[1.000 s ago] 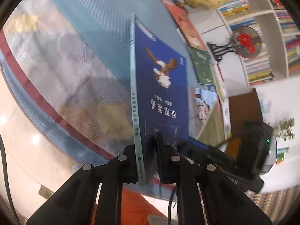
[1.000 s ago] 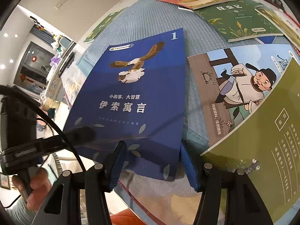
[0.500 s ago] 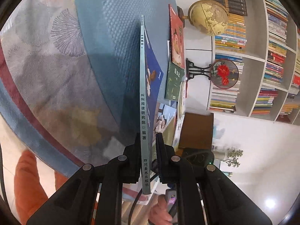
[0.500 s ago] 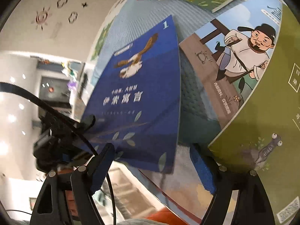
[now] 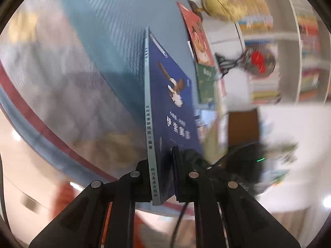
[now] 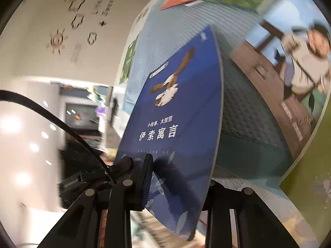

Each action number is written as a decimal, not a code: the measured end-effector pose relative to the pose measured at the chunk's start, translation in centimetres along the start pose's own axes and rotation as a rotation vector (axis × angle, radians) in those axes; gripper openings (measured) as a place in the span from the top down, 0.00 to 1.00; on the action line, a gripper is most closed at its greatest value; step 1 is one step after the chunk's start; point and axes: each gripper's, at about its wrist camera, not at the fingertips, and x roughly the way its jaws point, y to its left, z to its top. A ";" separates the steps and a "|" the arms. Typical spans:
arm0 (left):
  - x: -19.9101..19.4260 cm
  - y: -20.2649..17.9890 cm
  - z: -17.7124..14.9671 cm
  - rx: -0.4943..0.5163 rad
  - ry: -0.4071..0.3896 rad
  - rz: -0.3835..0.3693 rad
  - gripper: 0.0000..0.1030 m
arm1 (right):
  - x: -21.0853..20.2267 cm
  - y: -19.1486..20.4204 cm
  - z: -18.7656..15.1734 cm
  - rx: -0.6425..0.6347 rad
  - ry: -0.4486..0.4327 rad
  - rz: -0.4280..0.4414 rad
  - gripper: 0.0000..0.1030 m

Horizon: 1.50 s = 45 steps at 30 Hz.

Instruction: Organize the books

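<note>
Blue book (image 6: 182, 111) upright between right tongs (image 6: 178, 186) — pads clamped

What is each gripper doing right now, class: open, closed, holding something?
Left gripper: closed on the blue book's spine end.
Right gripper: closed on the same blue book's lower edge.

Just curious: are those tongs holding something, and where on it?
Both tongs, left and right, grip the blue eagle-cover book by its bottom edge.
</note>
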 end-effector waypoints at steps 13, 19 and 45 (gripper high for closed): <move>-2.6 -1.5 3.3 0.197 -0.059 0.107 0.90 | 1.4 7.5 0.9 -0.401 -0.029 -0.236 0.73; -5.2 -1.5 8.9 0.238 -0.069 0.088 0.88 | 3.7 12.5 4.5 -0.447 -0.082 -0.247 0.73; -11.8 8.4 39.1 0.187 -0.071 0.220 0.81 | 27.1 22.5 26.0 -0.277 -0.122 -0.164 0.72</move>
